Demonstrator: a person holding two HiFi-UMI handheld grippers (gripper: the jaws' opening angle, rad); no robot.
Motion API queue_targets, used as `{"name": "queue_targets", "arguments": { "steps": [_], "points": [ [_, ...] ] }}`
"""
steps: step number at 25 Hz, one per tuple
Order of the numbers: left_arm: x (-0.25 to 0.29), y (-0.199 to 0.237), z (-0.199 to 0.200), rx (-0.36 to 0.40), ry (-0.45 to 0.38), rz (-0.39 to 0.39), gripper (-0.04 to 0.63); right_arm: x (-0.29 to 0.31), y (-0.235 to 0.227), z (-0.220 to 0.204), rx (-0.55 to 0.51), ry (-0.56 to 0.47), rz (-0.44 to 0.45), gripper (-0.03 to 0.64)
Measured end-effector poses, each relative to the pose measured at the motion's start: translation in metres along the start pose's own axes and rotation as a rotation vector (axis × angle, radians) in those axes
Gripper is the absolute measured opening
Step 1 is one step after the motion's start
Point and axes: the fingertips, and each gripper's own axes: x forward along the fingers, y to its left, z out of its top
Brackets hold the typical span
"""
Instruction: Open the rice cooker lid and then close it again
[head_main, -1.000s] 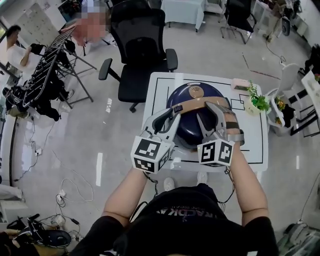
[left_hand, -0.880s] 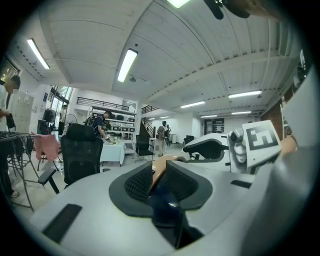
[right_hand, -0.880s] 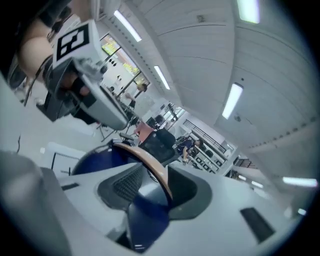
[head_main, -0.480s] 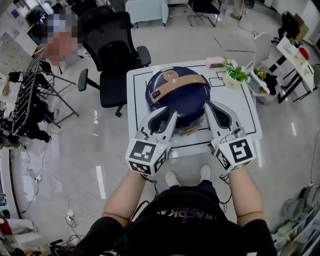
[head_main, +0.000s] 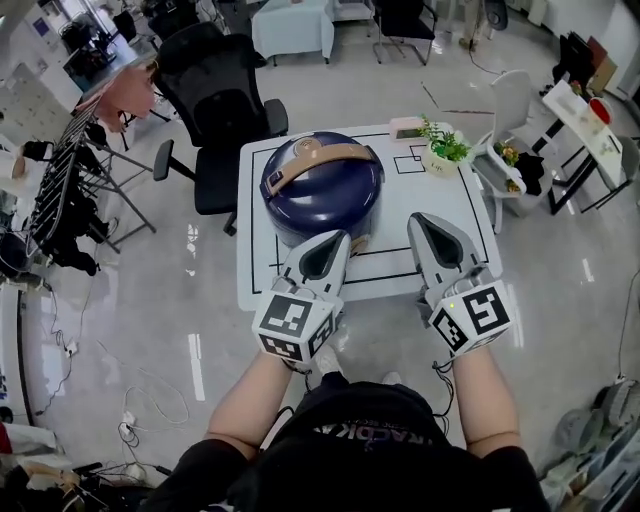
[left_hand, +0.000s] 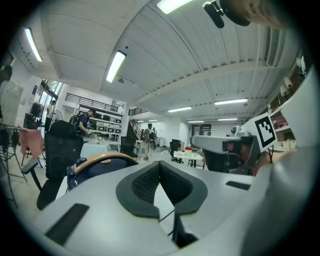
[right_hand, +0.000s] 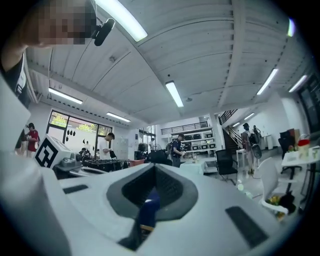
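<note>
- Bright, even light falls from ceiling strip lamps (left_hand: 115, 65) high above the jaws.
- White glare streaks the glossy floor (head_main: 192, 300).
- Both gripper views bulge, with dark corners.
- The housings nearest the jaws look soft.

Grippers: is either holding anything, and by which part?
Nothing is held: left gripper and right gripper are shut and empty, clear of the dark blue rice cooker.
</note>
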Motion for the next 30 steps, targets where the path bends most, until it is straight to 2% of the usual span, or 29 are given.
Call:
{"name": "queue_targets", "arguments": {
  "steps": [7,11,16,23,30],
  "points": [
    [-0.017,-0.073,-0.018,0.001,0.015,0.054,0.003,-0.062,0.001,-0.014,-0.029,0.029,0.118,0.002],
    [-0.042,-0.095,-0.03,0.007,0.015,0.149,0.003,-0.083,0.012,-0.022,-0.008,0.019,0.208,0.002],
    [-0.073,-0.126,-0.041,-0.002,0.014,0.231,0.003,-0.115,0.024,-0.03,0.009,0.036,0.272,0.002],
    [-0.118,-0.141,-0.033,-0.006,-0.035,0.374,0.003,-0.136,0.054,-0.029,0.014,0.054,0.387,0.002],
    [-0.132,-0.145,-0.03,-0.012,-0.052,0.402,0.003,-0.147,0.066,-0.026,0.01,0.057,0.402,0.002]
  ]
}}
